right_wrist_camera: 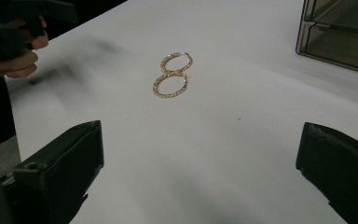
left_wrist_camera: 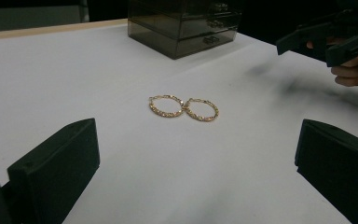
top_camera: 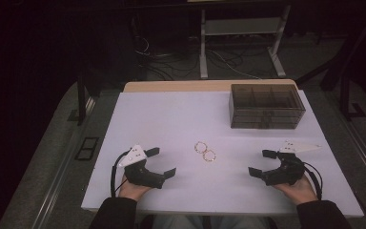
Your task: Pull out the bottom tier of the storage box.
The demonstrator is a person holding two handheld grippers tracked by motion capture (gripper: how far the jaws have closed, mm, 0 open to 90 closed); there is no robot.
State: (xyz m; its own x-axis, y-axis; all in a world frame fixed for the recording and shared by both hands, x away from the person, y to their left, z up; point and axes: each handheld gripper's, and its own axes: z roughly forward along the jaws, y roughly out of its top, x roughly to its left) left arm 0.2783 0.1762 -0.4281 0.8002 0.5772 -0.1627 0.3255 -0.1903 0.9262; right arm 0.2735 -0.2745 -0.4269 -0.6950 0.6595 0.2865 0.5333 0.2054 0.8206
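Two gold hoop earrings (top_camera: 205,151) lie flat, touching, between the wide-open, empty left tongs (top_camera: 164,162) and right tongs (top_camera: 259,163).

Two gold hoops (left_wrist_camera: 183,107) lie flat on the white table (left_wrist_camera: 74,79), touching side by side. The left gripper (left_wrist_camera: 196,163) has its two black jaws wide apart, with nothing between them. A dark box (left_wrist_camera: 184,28) sits farther back. The right gripper (left_wrist_camera: 335,39) shows at the top right.

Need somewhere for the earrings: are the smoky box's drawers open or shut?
Shut. The drawer box has its drawer fronts flush with the frame; none is pulled out.
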